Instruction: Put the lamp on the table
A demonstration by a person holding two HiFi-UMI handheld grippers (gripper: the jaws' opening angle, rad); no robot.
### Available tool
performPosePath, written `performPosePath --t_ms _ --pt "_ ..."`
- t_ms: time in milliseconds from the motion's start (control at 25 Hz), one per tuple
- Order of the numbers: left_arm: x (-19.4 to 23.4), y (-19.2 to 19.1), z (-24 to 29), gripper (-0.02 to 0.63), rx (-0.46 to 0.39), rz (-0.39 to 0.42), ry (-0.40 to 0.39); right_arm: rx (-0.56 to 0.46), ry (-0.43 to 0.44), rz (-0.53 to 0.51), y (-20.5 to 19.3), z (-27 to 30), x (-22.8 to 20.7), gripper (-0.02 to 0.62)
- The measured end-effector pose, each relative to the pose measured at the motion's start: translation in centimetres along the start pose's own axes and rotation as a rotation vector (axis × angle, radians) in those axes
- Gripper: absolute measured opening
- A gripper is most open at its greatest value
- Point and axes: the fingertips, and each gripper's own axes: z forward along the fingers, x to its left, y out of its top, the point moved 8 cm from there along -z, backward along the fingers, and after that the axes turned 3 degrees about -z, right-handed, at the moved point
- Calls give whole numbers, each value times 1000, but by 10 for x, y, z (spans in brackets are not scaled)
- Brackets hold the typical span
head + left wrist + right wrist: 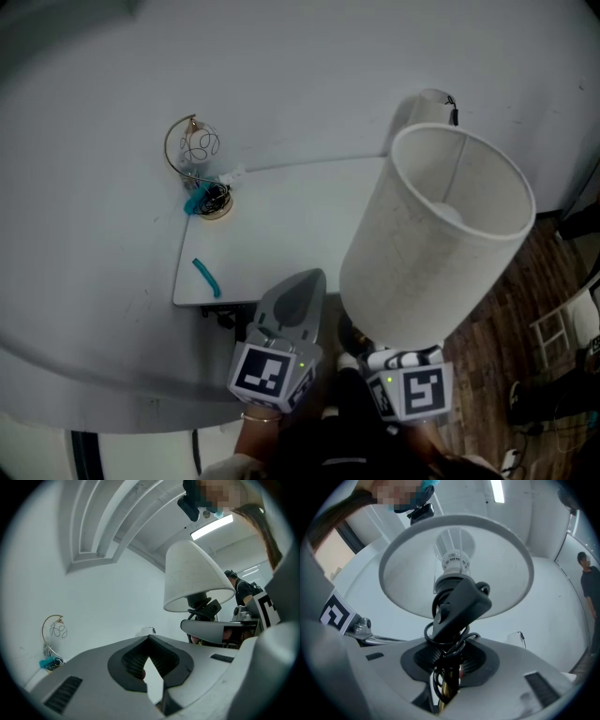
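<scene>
At the worktop's (281,220) 4 o'clock edge, right hand-held gripper (449,667) clamps the lamp (436,234) stem, left hand-held gripper (302,286) shut, empty; best lowered upright toward 11 o'clock, base flat.

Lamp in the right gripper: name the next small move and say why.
Probably carry the lamp forward over the bare middle of the table. The right gripper is clamped on its stem, the shade hangs over the near right edge, and the wire ornament stands clear at the far left corner.
</scene>
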Motion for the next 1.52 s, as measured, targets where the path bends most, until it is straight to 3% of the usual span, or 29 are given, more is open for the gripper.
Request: performPosePath --t_ms 1520 --pt "69 1 124 -2 -6 22 46 2 60 0 -43 125 -65 104"
